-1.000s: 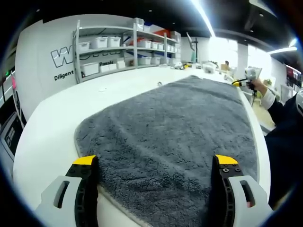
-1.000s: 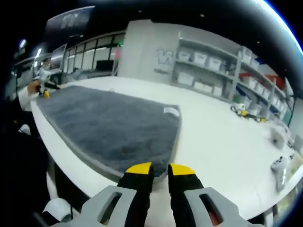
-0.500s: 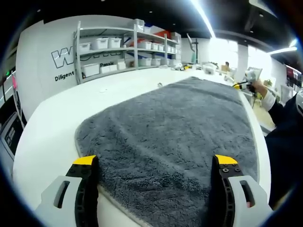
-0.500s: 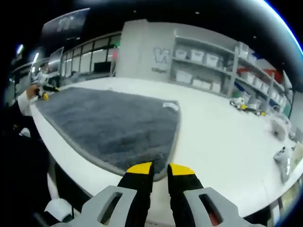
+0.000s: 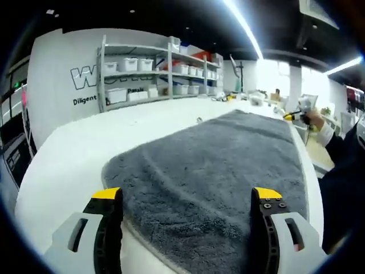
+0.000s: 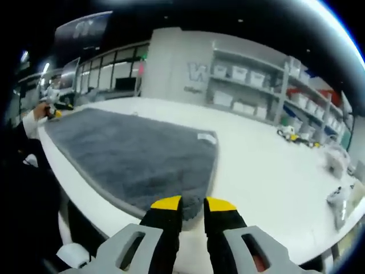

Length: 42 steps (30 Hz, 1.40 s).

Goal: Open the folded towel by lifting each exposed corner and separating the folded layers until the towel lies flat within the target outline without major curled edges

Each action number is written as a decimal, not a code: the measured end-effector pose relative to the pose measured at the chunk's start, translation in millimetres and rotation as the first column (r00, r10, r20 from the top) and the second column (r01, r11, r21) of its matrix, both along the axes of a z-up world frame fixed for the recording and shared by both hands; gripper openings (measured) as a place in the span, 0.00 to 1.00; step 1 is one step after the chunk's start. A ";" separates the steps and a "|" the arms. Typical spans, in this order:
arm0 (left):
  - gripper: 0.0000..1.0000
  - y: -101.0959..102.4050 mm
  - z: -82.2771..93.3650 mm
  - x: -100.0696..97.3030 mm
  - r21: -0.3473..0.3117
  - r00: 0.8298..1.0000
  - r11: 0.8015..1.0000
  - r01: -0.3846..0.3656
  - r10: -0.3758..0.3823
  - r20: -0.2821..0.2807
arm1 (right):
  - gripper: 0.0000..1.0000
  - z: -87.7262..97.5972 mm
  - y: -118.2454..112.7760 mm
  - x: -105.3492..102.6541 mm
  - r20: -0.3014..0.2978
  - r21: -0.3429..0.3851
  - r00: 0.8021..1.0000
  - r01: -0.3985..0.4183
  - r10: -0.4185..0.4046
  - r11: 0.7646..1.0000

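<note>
— Towel position, left gripper view?
— Grey, spread flat on white bench; left tongs spread wide over its near edge.
— Right gripper view?
— Towel corner sits at right tongs, jaws almost pressed together, a narrow gap between.

The grey plush towel is lying spread open and nearly flat on the white counter; a faint crease is running across its near end; a small white label is showing at 1 edge.
</note>
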State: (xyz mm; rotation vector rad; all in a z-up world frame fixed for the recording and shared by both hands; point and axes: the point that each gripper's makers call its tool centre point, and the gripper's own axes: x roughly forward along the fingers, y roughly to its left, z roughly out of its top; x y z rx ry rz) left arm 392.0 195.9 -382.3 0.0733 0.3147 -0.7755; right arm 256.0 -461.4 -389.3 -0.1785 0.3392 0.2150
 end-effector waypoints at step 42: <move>1.00 5.6 55.8 -101.4 -0.037 0.954 0.969 -0.246 0.248 0.166 | 0.95 62.6 100.6 -2.4 0.226 0.088 0.956 -0.213 0.188 0.973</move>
